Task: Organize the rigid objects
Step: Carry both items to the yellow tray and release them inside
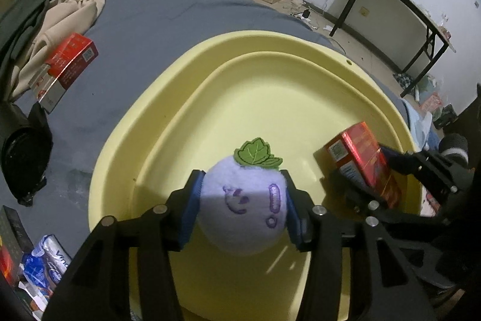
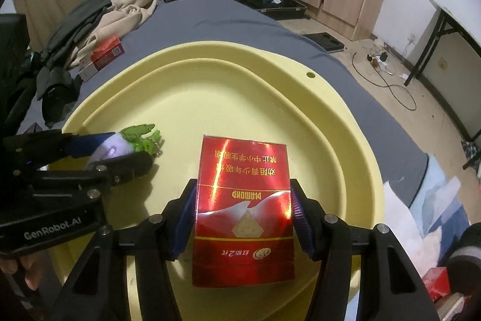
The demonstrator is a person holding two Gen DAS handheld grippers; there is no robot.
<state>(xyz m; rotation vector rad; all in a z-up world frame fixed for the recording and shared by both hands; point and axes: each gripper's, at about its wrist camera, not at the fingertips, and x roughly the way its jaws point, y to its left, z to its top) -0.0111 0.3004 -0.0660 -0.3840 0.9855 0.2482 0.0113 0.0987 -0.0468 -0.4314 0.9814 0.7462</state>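
Left tool [image 1: 242,208] gripping plush ball [image 1: 242,206], right tool [image 2: 243,218] gripping red carton [image 2: 243,215] — both over yellow basin [image 2: 300,98].

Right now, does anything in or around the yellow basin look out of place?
Yes: the left gripper holds a soft purple plush ball over the yellow basin, odd among rigid boxes like the red box beside it.

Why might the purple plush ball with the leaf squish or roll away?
The purple plush ball looks fuzzy and stuffed, so it probably squishes between the left gripper pads. Being round, it might roll across the yellow basin, though its felt leaf could slow it.
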